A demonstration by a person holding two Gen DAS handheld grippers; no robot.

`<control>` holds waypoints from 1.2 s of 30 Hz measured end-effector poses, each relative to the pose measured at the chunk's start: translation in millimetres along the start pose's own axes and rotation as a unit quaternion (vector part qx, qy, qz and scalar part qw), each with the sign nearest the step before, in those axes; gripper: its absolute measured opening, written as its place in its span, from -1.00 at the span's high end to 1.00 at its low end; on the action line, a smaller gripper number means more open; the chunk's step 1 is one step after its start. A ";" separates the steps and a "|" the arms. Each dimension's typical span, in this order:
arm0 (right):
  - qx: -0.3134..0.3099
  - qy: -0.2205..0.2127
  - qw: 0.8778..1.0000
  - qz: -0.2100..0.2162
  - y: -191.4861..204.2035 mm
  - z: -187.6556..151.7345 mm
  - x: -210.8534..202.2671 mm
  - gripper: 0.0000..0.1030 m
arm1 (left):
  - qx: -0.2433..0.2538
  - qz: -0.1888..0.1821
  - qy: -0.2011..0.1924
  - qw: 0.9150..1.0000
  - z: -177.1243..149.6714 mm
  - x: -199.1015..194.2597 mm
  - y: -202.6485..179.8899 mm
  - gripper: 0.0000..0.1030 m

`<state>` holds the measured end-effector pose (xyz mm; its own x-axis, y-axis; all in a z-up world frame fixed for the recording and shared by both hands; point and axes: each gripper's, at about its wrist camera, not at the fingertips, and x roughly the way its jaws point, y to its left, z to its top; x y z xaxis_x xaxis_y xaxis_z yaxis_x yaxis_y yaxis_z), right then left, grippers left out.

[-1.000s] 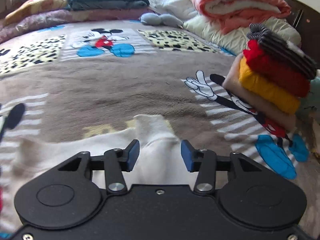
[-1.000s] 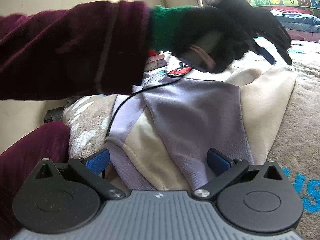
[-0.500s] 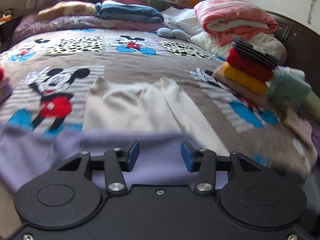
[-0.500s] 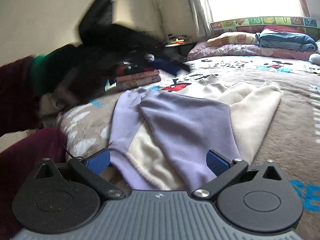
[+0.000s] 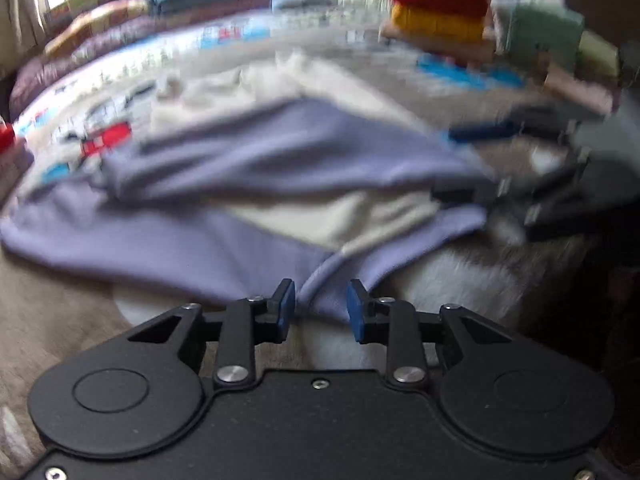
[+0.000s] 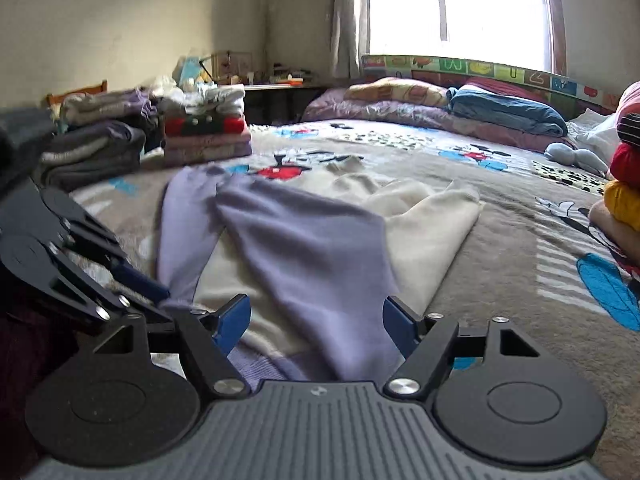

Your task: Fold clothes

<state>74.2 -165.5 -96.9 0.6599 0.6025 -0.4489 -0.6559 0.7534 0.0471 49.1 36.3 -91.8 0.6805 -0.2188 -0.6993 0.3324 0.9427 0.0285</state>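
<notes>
A lavender and cream sweatshirt [image 6: 304,240] lies spread on the bed blanket [image 6: 520,248], its sleeves folded across the body. The left wrist view is blurred; there the sweatshirt [image 5: 248,168] fills the middle. My left gripper [image 5: 320,306] is open at the lavender hem edge, with a fold of cloth between its fingers. My right gripper [image 6: 316,320] is open wide over the near lavender hem. The left gripper also shows in the right wrist view [image 6: 136,284], at the sweatshirt's left edge. The right gripper shows blurred in the left wrist view [image 5: 480,160].
Stacks of folded clothes [image 6: 204,132] stand at the bed's left edge, with a grey pile [image 6: 92,152] beside them. A red and yellow folded stack [image 6: 624,184] sits on the right. Pillows and quilts [image 6: 500,108] line the far side under the window.
My left gripper has swung back from the far side of the bed to the near lavender hem. The gloved hand and arm have left the right wrist view; the left gripper now shows there.
</notes>
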 end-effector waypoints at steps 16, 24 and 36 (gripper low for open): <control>-0.035 -0.001 0.999 -0.024 7.2 -2.9 -2.0 -0.36 | -0.199 -0.051 0.003 0.979 24.2 -1.0 76.5 0.25; -0.015 -0.001 1.000 0.012 3.6 -6.1 9.6 -0.37 | -0.405 -0.037 -0.032 0.913 31.6 19.0 154.7 0.16; 0.009 0.004 0.999 0.040 -7.5 -9.5 26.7 -0.41 | -0.506 -0.008 -0.064 0.860 25.8 42.8 195.9 0.19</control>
<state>93.3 -157.7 -117.7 0.6034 0.6585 -0.4497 -0.6989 0.7083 0.0994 160.2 205.1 -97.6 0.7692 -0.1991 -0.6072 -0.3512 0.6621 -0.6620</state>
